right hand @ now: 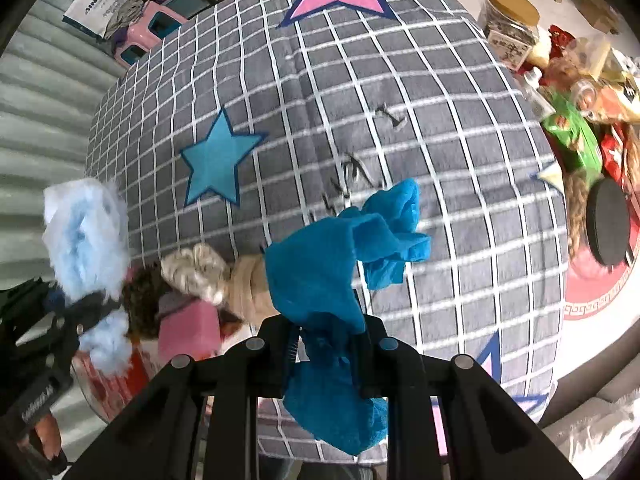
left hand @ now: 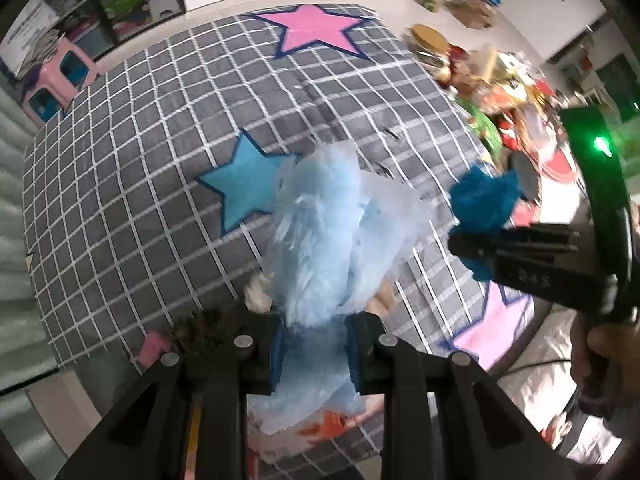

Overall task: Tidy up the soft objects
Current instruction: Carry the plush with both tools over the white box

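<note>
Clamped in the left hand-held gripper (left hand: 316, 344), a fluffy pale-blue cloth (left hand: 320, 232) hangs above the checked mat (left hand: 140, 200); the right hand-held gripper (right hand: 332, 344) grips a bright blue towel (right hand: 320, 272) beside it.

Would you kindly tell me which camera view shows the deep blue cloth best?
The right wrist view: the deep blue cloth fills the centre, clamped in the right gripper and sharp. The left wrist view shows only a small, blurred bunch of it at the right edge.
</note>
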`<state>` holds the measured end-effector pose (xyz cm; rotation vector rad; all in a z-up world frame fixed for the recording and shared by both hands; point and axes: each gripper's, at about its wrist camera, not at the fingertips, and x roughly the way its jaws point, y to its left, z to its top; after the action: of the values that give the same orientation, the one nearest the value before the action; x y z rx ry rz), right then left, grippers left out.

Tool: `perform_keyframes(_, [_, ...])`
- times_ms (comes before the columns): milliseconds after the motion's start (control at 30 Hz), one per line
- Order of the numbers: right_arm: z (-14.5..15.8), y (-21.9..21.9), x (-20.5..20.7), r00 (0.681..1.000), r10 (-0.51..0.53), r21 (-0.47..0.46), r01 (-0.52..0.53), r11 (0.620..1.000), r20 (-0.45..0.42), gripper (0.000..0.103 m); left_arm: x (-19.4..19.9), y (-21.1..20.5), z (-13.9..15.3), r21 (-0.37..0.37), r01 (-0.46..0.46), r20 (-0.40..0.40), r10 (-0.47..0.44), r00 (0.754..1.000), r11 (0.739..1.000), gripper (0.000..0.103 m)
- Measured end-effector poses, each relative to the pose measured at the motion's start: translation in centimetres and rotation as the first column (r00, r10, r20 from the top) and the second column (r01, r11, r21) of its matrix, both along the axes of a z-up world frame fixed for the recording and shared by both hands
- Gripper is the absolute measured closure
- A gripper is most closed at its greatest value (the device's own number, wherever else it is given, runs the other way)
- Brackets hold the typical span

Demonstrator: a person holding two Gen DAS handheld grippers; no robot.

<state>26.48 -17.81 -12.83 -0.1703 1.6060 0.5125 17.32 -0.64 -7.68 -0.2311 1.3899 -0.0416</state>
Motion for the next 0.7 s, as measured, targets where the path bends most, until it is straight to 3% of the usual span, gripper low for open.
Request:
perform_keyframes(467, [-0.1, -0.8, -12.5, 0.998, 0.054, -0.057, -0.057, 0.997, -0.045, 0.08, -14.1, -4.7, 0.1, -0.035, 0.137, -0.039, -0.139, 0.99, 0.99, 0.075])
perform_keyframes(700, [-0.3, 0.4, -19.2, 0.989, 0.119, -0.053, -0.123, 0.991, -0.086, 0.08, -20.2, -4.0, 0.7, -0.027, 0.121, -0.033, -0.122, 0.992, 0.992, 0.075])
